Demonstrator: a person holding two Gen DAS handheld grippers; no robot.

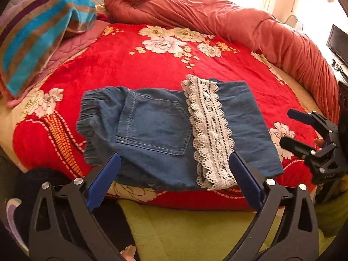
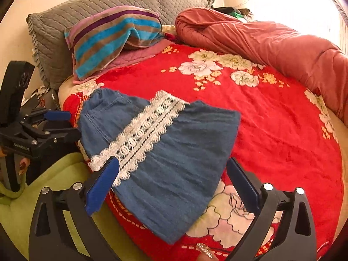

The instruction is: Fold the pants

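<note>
Blue denim pants (image 1: 152,128) lie folded on the red floral blanket (image 1: 130,65), elastic waistband at the left, back pocket up, a white lace band (image 1: 208,130) across them. My left gripper (image 1: 174,163) is open and empty, held just above the pants' near edge. My right gripper (image 2: 173,169) is open and empty over the folded leg end (image 2: 174,174), right of the lace (image 2: 141,134). Each gripper shows in the other's view: the right one (image 1: 289,128) at the far right, the left one (image 2: 63,124) at the far left.
A rolled rust-red quilt (image 1: 239,21) runs along the far and right side of the bed. A striped towel (image 1: 32,39) lies on pillows at the back left. A green cover (image 1: 184,228) hangs at the near bed edge. A grey quilted headboard (image 2: 76,10) stands behind.
</note>
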